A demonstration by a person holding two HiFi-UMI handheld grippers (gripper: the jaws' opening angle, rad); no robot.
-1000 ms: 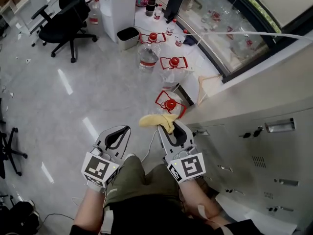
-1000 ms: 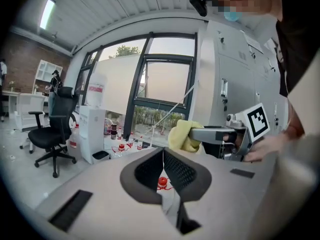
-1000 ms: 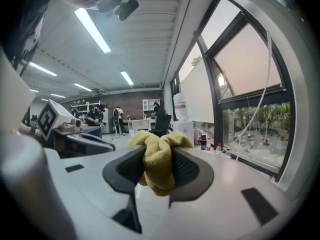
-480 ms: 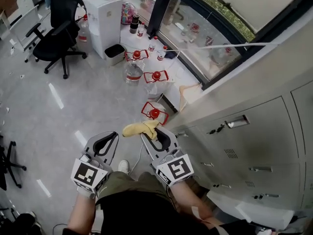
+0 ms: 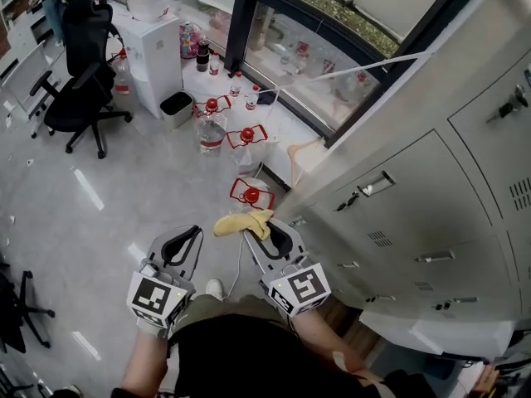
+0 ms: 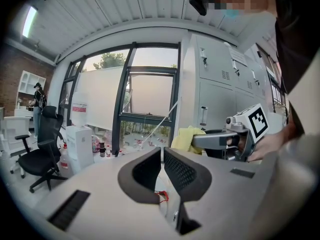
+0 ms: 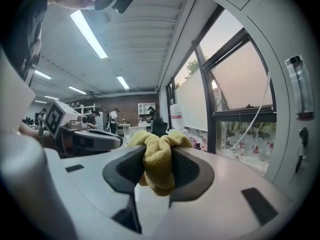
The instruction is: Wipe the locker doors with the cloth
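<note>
At the lower centre of the head view, my right gripper [image 5: 267,229] stays clamped on the yellow cloth [image 5: 238,223]. The right gripper view shows the cloth bunched between the two pads, so the grip has held. My left gripper [image 5: 189,239] sits beside it at lower left, jaws drawn together on nothing. What has changed over the last second is the view itself. The grey locker doors [image 5: 431,214] now fill much more of the right side, with upper doors coming in at the top right, while the office chair [image 5: 79,73] has slid toward the upper left. I read that as rising to face the lockers. The cloth is still well clear of any door, so wiping has not begun.
</note>
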